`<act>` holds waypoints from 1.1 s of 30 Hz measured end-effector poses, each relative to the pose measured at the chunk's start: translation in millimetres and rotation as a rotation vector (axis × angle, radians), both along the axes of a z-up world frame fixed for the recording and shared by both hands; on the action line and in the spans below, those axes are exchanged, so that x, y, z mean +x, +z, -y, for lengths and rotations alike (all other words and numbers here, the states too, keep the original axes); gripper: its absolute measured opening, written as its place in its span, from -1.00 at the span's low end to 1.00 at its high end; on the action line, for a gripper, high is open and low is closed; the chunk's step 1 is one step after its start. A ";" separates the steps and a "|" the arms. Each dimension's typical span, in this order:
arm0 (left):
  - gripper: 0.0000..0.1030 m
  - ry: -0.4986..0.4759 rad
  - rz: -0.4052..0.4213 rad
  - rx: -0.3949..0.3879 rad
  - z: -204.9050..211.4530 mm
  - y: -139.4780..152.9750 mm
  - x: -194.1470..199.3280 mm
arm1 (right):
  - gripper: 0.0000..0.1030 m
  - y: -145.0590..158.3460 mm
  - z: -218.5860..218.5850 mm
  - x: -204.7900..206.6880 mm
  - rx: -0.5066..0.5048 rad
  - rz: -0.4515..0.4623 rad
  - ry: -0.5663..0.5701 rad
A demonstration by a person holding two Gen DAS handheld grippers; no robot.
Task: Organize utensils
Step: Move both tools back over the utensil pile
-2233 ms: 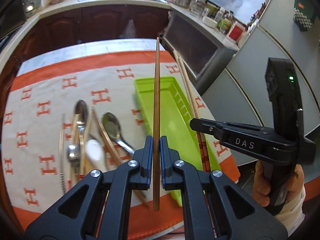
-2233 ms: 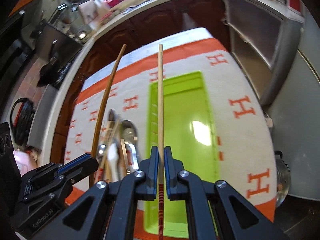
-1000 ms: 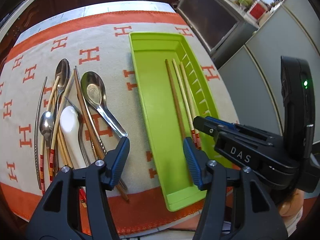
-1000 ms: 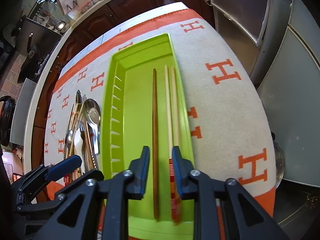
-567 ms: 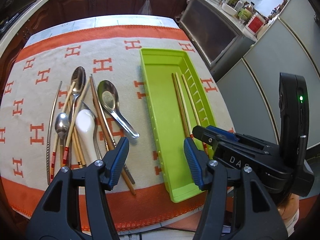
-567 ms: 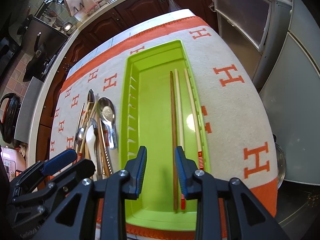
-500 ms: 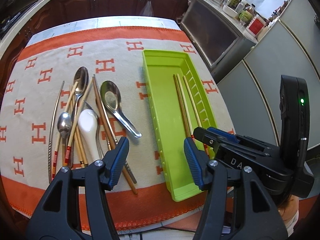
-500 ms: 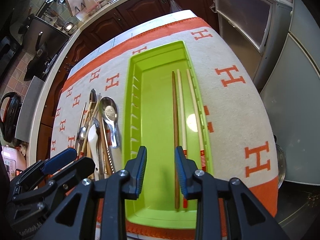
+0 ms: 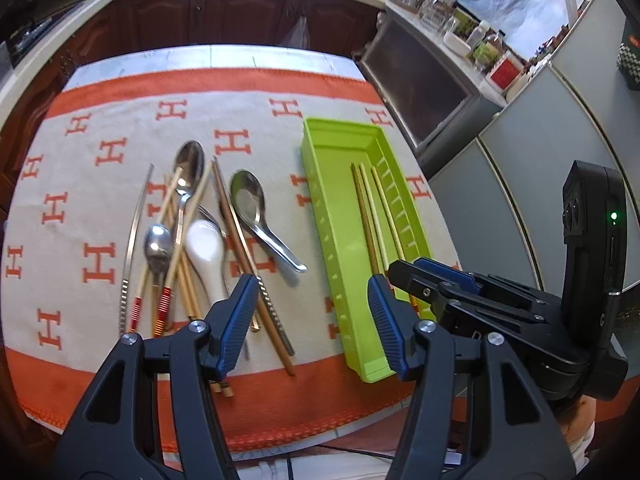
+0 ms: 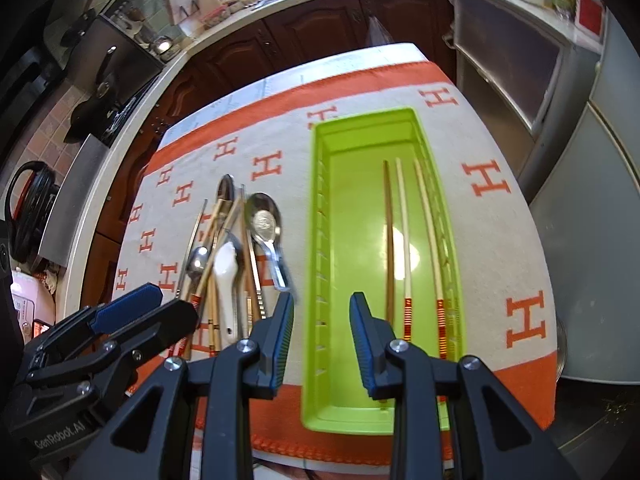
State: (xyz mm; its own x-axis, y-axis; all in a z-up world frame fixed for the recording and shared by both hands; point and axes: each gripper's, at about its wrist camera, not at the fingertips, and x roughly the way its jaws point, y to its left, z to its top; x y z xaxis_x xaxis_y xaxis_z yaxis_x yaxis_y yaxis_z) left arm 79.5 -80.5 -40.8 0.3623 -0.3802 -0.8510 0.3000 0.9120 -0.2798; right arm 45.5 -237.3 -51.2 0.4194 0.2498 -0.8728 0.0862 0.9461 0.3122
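**Tangled pile is the hazard for the next pick**

Kitchen setting, dark cabinets behind; table [image 9: 280,56] covered by a cream cloth with orange H marks and an orange border

- Left gripper [image 9: 308,320]: jaws standing apart, nothing between the pads. Right gripper [image 10: 320,340]: jaws parted more narrowly, also empty. Both hover above the near edge of the cloth, angled down
- Green tray [image 10: 316,240] lies ahead of the right gripper and ahead-right of the left one. Three chopsticks [image 10: 404,240] lie lengthwise in it, close to the wall farther from the left gripper, roughly parallel
- Utensil pile [image 9: 192,232] lies ahead of the left gripper, to its outer side: metal spoons, a white ceramic spoon [image 9: 204,248], wooden and metal chopsticks, crossed and overlapping

Judged risks:
- Pieces overlap, so closing on one stick may pinch a neighbour too, or drag a spoon lying over it; a lift could scatter the heap
- Thin round sticks lie flat on soft cloth; pads may snag the fabric or let the stick roll out
- A long stick gripped near one end would swing and could catch the tray rim, tipping or shoving the light tray
- Several handles reach the orange border close to the table edge; a nudge there could send one off
- Both grippers sit close together, so simultaneous reaches could collide
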 end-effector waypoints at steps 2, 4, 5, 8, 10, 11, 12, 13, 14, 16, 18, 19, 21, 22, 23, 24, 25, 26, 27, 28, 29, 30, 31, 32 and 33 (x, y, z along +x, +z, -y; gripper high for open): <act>0.05 0.012 0.027 0.006 -9.2 7.9 -1.7 | -0.44 9.4 -8.2 0.3 -0.008 0.016 0.014; 0.05 0.033 0.058 0.006 -21.9 16.8 -3.7 | -0.44 17.9 -16.4 0.9 -0.017 0.032 0.031; 0.05 0.042 0.067 0.007 -27.4 20.0 -3.7 | -0.44 23.8 -22.7 1.7 -0.024 0.043 0.043; 0.05 0.078 0.107 0.020 -47.5 31.6 -4.2 | -0.44 36.5 -37.7 3.9 -0.034 0.065 0.072; 0.05 0.100 0.126 0.023 -62.1 39.3 -3.4 | -0.44 45.4 -49.8 6.0 -0.043 0.079 0.096; 0.05 0.111 0.133 0.027 -69.4 42.8 -2.8 | -0.44 48.0 -54.3 7.0 -0.047 0.082 0.104; 0.05 0.124 0.143 0.032 -77.2 46.5 -2.1 | -0.44 51.7 -60.2 9.1 -0.049 0.084 0.116; 0.05 0.138 0.155 0.036 -85.0 50.3 -1.5 | -0.44 54.2 -64.5 11.0 -0.047 0.083 0.123; 0.05 0.149 0.164 0.037 -92.0 53.8 -0.9 | -0.44 56.3 -68.1 13.0 -0.044 0.083 0.130; 0.05 0.171 0.180 0.040 -105.9 60.2 0.9 | -0.44 60.6 -76.1 17.0 -0.046 0.088 0.145; 0.05 0.192 0.191 0.047 -119.7 65.8 3.0 | -0.44 63.2 -83.5 20.6 -0.057 0.093 0.160; 0.05 0.200 0.196 0.048 -123.5 67.3 3.9 | -0.44 64.2 -87.1 22.8 -0.060 0.093 0.167; 0.05 0.220 0.209 0.057 -136.0 71.1 5.6 | -0.44 64.1 -93.9 26.7 -0.059 0.091 0.179; 0.05 0.229 0.216 0.063 -142.2 72.3 6.9 | -0.44 63.2 -97.6 29.6 -0.059 0.088 0.186; 0.05 0.237 0.219 0.068 -147.3 72.6 8.1 | -0.44 61.7 -100.7 31.6 -0.059 0.083 0.189; 0.05 0.246 0.221 0.073 -154.3 72.7 9.6 | -0.44 60.0 -103.1 34.2 -0.057 0.078 0.193; 0.05 0.256 0.220 0.074 -160.3 72.8 10.6 | -0.44 57.6 -105.4 36.8 -0.054 0.072 0.197; 0.05 0.265 0.217 0.074 -167.7 71.5 12.3 | -0.44 55.4 -106.6 38.9 -0.050 0.068 0.201; 0.05 0.274 0.210 0.069 -174.1 68.8 14.8 | -0.44 52.6 -108.2 40.9 -0.049 0.063 0.204; 0.05 0.280 0.203 0.066 -180.3 65.8 17.1 | -0.44 49.7 -109.7 42.8 -0.049 0.058 0.206; 0.05 0.287 0.193 0.066 -186.1 62.0 19.7 | -0.44 45.9 -111.3 45.2 -0.049 0.050 0.207; 0.05 0.295 0.181 0.071 -191.8 56.9 22.6 | -0.44 40.8 -112.3 48.4 -0.046 0.040 0.207; 0.05 0.301 0.169 0.076 -195.6 51.5 25.4 | -0.44 35.5 -113.2 51.6 -0.042 0.029 0.208; 0.05 0.307 0.149 0.079 -201.5 44.6 29.4 | -0.44 30.7 -113.8 53.7 -0.038 0.019 0.208; 0.05 0.311 0.133 0.076 -204.3 38.9 31.7 | -0.44 25.2 -113.9 56.8 -0.033 0.007 0.207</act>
State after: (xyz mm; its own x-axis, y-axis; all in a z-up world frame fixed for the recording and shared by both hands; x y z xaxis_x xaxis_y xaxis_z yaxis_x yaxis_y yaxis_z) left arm 111.3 123.9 -1.9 0.5607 -0.1711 -0.8102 0.0335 0.9823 -0.1843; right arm 102.3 -123.4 -26.1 0.3679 0.3025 -0.8793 -0.1129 0.9531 0.2807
